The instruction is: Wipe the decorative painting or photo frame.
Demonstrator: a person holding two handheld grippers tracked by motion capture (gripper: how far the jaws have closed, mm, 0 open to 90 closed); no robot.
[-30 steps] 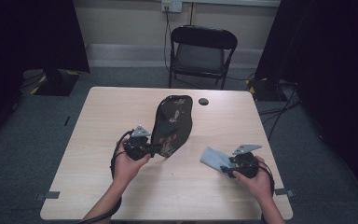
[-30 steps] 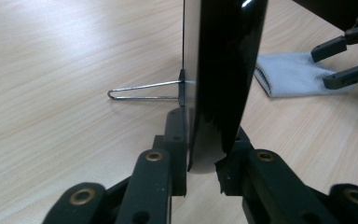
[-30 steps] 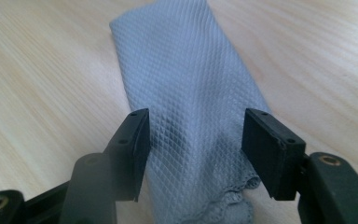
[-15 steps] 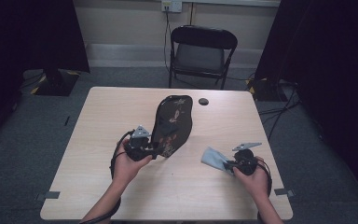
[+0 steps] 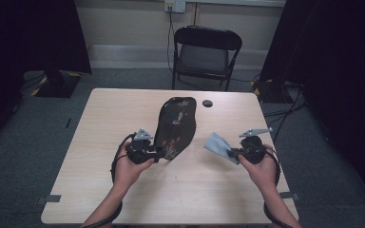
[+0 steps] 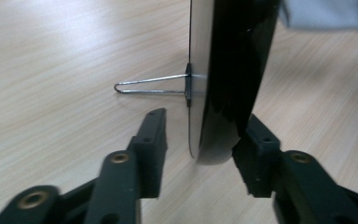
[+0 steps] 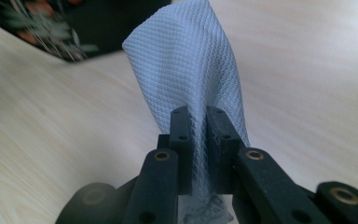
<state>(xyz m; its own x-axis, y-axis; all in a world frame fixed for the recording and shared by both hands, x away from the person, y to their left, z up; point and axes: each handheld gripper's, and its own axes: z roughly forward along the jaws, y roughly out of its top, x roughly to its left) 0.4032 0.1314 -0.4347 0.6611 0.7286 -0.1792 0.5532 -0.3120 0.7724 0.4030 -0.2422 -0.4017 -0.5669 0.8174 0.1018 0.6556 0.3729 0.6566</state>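
- Where the near end of the black oval plate (image 5: 176, 123) is met by the left tongs (image 5: 161, 153), that end is seen between the 2 jaws, near the middle of the desk (image 5: 123, 109).
- In the left gripper view the plate (image 6: 228, 70) is seen edge-on between the left tongs (image 6: 200, 135): one jaw is set against its black side, while a clear gap is left between the other jaw and its silver side.
- These jaws have just been opening and are now held moderately wide, so the plate is not clamped.
- A thin wire loop (image 6: 149, 87) is fixed to the silver side and juts out from it.
- A flower pattern is shown on the plate's upper face in the high view, and the plate is stretched away from the left hand (image 5: 130, 171) toward the far edge of the desk.
- A pale grey cloth (image 5: 216, 144) is gripped by the right tongs (image 5: 232, 153), to the right of the plate and apart from it.
- In the right gripper view the cloth (image 7: 186, 60) is pinched tight between the closed jaws of the right tongs (image 7: 199, 116) and is raised off the desk; the plate's patterned rim (image 7: 51, 28) is seen beyond it.
- A small black disc (image 5: 207, 103) is placed just beyond the plate's far end.
- A folding chair (image 5: 204, 52) is set behind the desk.
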